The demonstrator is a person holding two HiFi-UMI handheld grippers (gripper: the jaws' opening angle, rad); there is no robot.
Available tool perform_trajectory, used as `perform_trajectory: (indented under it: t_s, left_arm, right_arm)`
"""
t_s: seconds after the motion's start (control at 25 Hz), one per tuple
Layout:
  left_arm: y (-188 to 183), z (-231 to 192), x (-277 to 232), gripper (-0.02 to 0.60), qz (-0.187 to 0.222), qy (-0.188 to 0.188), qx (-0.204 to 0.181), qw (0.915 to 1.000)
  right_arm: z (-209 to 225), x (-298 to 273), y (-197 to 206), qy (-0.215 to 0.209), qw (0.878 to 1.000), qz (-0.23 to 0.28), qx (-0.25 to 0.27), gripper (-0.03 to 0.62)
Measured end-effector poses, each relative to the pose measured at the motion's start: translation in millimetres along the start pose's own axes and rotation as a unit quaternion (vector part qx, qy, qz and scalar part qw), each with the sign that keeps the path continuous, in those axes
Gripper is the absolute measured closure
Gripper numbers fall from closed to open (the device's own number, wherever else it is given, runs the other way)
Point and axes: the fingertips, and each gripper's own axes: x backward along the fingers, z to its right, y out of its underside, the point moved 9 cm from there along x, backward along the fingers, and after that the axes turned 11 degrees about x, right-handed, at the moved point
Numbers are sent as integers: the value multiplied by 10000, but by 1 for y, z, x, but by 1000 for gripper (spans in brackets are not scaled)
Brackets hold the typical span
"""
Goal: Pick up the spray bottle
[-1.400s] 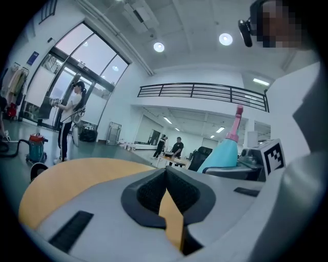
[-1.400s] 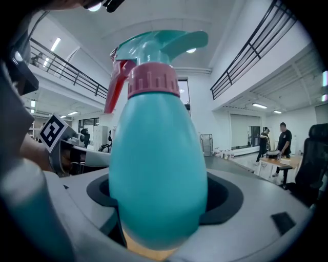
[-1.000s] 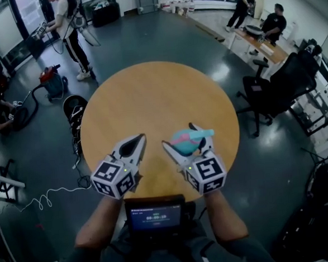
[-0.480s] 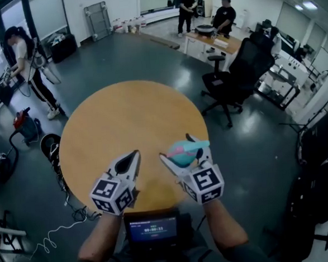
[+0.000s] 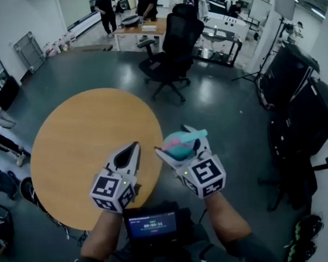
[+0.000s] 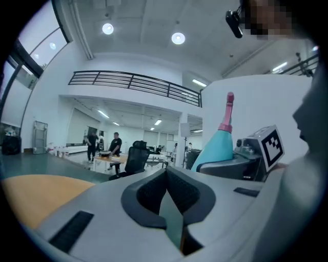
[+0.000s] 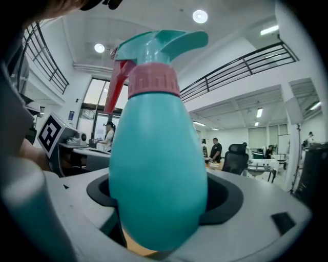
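Near: left hand-held gripper [image 5: 132,148] has its jaws together with nothing between them. The right hand-held gripper [image 5: 173,139] is clamped on the bottle [image 7: 156,169], upright, trigger head on top. Change over the last second: the bottle, then above the counter [image 5: 80,139], now shows past its right edge, over floor. Judgement: pickup done, carry under way. The bottle is opaque, so its contents cannot be told. Far: chair [image 5: 171,40].

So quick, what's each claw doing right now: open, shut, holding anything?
Left claw: closed, empty.
Right claw: closed on the bottle.
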Motion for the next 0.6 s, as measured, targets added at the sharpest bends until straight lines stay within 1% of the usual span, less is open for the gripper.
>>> perform_trajectory:
  t_s: [0.12,0.28,0.44,0.6]
  left_arm:
    - [3,20,-20,578,-117,501,-107,9986]
    - [12,41,-39,578,-298,947,-95,9950]
    - [17,65,-57,578,-459,1438,-115,9885]
    - [18,83,-67,578,-492,1811,-199,9820]
  right_arm:
    - [16,29,8,487,9987,-95,-105,155]
    - [26,64,15,969,9949,-221,-179,155]
    - [37,98,22,1518,9873,-390,-271,155]
    - [42,124,25,1918,9799,-465,-300,155]
